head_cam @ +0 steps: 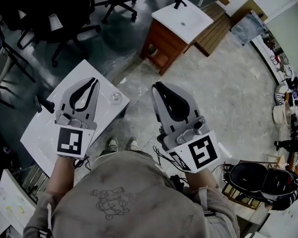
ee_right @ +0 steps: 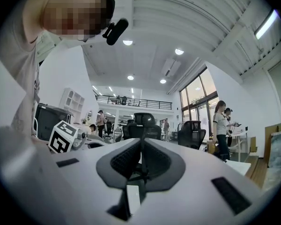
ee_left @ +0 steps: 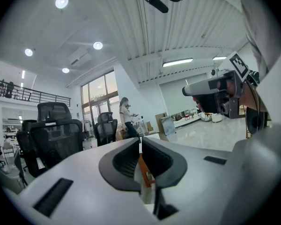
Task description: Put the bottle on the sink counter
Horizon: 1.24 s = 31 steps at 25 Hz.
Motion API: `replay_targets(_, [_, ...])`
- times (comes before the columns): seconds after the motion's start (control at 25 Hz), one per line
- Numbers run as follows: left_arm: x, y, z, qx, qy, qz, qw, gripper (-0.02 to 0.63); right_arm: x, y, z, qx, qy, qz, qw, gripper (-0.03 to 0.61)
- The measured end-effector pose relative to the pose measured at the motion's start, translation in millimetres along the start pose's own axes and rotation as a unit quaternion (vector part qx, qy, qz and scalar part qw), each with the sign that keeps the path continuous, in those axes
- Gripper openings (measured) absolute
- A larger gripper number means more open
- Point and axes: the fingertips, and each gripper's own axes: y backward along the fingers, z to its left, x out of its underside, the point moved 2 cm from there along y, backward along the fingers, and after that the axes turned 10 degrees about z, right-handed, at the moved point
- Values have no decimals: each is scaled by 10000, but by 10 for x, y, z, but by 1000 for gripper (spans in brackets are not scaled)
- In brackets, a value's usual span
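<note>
**L unit: left gripper** point(head_cam: 93, 80). Jaws clenched tip to tip, nothing btwn them; its own view confirms. Held level, well above the work surface.

**R unit: right gripper** point(head_cam: 157, 86). Same: pads together, empty, level, alongside L.

**Why held so.** Both closed and empty, parked side by side in front of the torso. Reads as a neutral carry pose, not a reach; prob. no task step under way.

**Sink counter** point(head_cam: 39, 130). White top directly under L gripper, w/ drain point(head_cam: 115, 97) just right of its tips and black faucet point(head_cam: 44, 104) to its left. No bottle seen on it.

**Bottle.** Not found in any view; location can't be told.

**Second vanity** point(head_cam: 186, 19). Wood cabinet, white top, well ahead of R gripper.

**Office chairs** point(head_cam: 54, 14). Far, ahead-left of L gripper.

**View diffs.** Only the head view shows the counter and drain, since the gripper views look level over them. Only the gripper views show the windows point(ee_left: 98, 95), a standing person point(ee_left: 127, 118) and the ceiling lights point(ee_left: 62, 2).
</note>
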Motion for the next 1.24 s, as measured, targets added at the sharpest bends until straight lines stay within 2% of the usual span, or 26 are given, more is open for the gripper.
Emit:
replay_targets(0.24, [34,138,-58,-87,-246,-22,9997,28,186,92,52,71,92,196,9997,38])
replay_targets(0.6, [228,164,-160,0,-191,143,9997,27,390,116,88,104,9,452,9989,38])
replay_targets(1.24, [283,137,-162,131,-105,235,9996,26,493,31,44,179,-78,617,9979,37])
